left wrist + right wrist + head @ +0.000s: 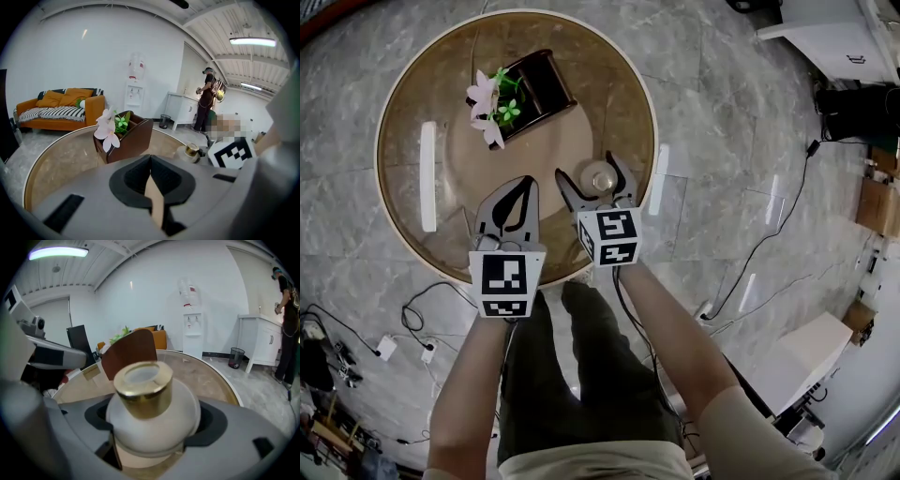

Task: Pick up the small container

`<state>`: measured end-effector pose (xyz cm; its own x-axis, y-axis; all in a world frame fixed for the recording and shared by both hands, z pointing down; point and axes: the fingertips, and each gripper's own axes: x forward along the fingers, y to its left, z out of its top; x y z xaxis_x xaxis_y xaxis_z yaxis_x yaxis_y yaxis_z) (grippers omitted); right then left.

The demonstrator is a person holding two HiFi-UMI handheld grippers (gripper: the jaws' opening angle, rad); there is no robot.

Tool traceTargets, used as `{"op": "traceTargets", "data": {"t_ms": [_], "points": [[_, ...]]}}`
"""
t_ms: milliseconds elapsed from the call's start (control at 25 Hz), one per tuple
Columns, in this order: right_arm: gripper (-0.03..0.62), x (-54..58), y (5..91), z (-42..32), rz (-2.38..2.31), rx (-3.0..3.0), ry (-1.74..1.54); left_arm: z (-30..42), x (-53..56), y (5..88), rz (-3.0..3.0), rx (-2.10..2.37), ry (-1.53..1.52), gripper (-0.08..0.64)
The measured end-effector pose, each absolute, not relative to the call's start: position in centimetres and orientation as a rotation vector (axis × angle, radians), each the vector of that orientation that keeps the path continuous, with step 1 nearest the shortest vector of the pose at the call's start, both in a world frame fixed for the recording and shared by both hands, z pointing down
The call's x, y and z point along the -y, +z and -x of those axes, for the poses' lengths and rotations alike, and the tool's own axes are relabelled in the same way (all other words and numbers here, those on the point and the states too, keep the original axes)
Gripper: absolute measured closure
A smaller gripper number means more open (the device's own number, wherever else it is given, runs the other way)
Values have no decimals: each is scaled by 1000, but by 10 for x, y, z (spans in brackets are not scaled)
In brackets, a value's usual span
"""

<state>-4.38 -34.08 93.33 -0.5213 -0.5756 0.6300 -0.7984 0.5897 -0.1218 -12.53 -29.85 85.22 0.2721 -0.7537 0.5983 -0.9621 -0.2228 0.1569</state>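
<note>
Container spot: the small container (600,177) sits upright on the round bench (459,192), close to the near edge, a bit right of the middle.
Right jaws: the right gripper (589,171) has them spread wide on both sides of the container, which fills the gap; no squeeze that I can see.
Left jaws: the left gripper (523,183) has them pressed together on nothing, hovering just beside the right one at the near edge.
Other stuff: a wooden holder (536,86) with flowers (487,108) is well apart, toward the far edge.
How it'll handle: a white, rounded body with a gold lid (143,387). It looks rigid, smooth, probably light, and likely slippery. It's maybe breakable if it's glass or ceramic.
Where to grab: the widest part of the belly, below the lid, so it can't squirt out. Pinching the lid might just pop it off.
Progress: lined up but not lifted yet, I'd say.
</note>
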Motion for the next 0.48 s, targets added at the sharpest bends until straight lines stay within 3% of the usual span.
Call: {"op": "traceTargets", "data": {"t_ms": [480], "points": [[252,338,919,38,-1031,2232,513,140,289,839,-2066,1550,578,554]]}}
